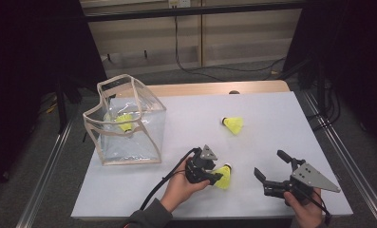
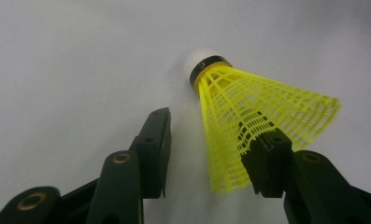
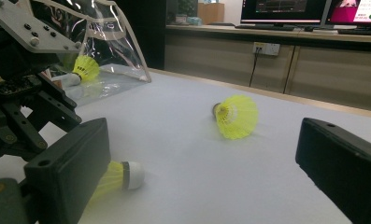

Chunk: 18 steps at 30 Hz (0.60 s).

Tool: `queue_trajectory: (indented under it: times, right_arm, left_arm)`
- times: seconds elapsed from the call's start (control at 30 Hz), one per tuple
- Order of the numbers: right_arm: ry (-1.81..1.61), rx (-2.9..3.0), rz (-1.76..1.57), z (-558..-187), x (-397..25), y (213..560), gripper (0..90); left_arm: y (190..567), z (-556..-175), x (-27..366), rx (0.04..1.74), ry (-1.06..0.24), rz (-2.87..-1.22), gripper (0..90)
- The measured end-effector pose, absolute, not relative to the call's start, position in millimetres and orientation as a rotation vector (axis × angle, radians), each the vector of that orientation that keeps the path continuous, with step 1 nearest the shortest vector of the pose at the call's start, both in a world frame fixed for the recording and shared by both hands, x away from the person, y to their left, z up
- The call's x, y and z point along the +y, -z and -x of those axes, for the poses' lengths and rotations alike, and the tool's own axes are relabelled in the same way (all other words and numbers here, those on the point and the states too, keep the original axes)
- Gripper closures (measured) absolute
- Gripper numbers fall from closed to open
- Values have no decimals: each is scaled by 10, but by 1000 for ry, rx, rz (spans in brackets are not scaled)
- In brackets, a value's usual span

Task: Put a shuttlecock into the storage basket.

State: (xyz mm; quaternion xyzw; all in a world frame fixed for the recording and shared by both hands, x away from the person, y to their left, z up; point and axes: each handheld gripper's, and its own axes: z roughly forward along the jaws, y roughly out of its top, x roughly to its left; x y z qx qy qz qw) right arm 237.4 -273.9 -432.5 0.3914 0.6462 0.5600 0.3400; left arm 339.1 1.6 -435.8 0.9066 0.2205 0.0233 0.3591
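From the high view, the left hand-held gripper [image 1: 213,176] sits at the near yellow shuttlecock [image 1: 223,176] lying on its side on the white surface [image 1: 271,142], cork pointing away from the person, while the right hand-held gripper [image 1: 268,169] hangs just beside it, spread wide with nothing in it. In the left gripper view the jaws are spread, one beside the shuttlecock's [image 2: 248,121] mesh skirt and one against it, not clamped, long axis running up-left toward the white cork. The right gripper view has that shuttlecock [image 3: 120,176] cork-right behind its left jaw, a second shuttlecock [image 3: 235,115] farther off, and a third [image 3: 82,69] inside the clear bag [image 3: 122,42].
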Motion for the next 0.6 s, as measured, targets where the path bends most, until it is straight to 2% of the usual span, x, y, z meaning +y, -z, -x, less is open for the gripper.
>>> queue_trajectory:
  times: [0.2, 0.6]
  right_arm:
    - [-1458, 1681, -1020, -2374, -2739, 4324, 30]
    - [-1458, 1682, -1023, -2374, -2746, 4324, 30]
  left_arm:
    - [4382, -3381, -3, 566, -68, -2342, 610]
    - [4402, -3381, -20, 567, -66, -2330, 658]
